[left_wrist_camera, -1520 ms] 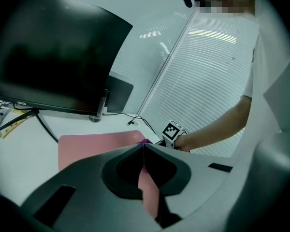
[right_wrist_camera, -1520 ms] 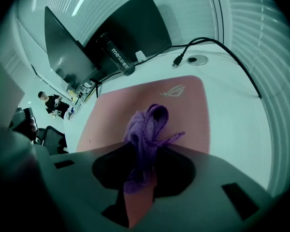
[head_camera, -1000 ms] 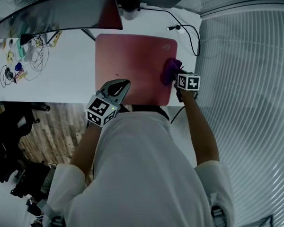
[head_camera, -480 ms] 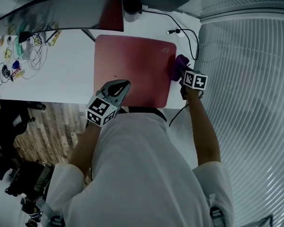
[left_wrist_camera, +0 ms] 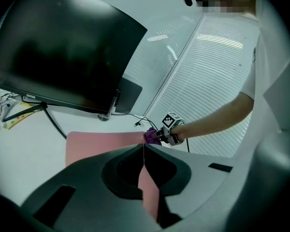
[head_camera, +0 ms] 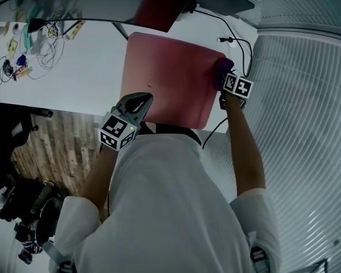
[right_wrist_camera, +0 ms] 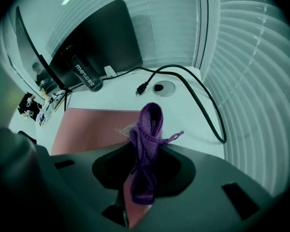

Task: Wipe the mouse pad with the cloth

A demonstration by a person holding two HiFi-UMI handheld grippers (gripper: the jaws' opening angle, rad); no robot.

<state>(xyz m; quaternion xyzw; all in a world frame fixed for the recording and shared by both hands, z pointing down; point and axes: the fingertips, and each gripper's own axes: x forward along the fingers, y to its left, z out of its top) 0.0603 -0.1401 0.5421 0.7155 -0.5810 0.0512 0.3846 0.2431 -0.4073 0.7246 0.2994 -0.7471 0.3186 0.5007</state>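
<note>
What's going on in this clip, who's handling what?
A person is wiping a pink mouse pad on a white desk. The right gripper is shut on a purple cloth at the pad's far right corner, close to a black cable. The left gripper is shut and empty, near the pad's near edge.

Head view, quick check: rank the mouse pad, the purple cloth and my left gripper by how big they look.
1. Mouse pad, by far the largest.
2. Left gripper, though it is nearer the camera, which enlarges it.
3. Cloth, smallest; only part of it shows.
</note>
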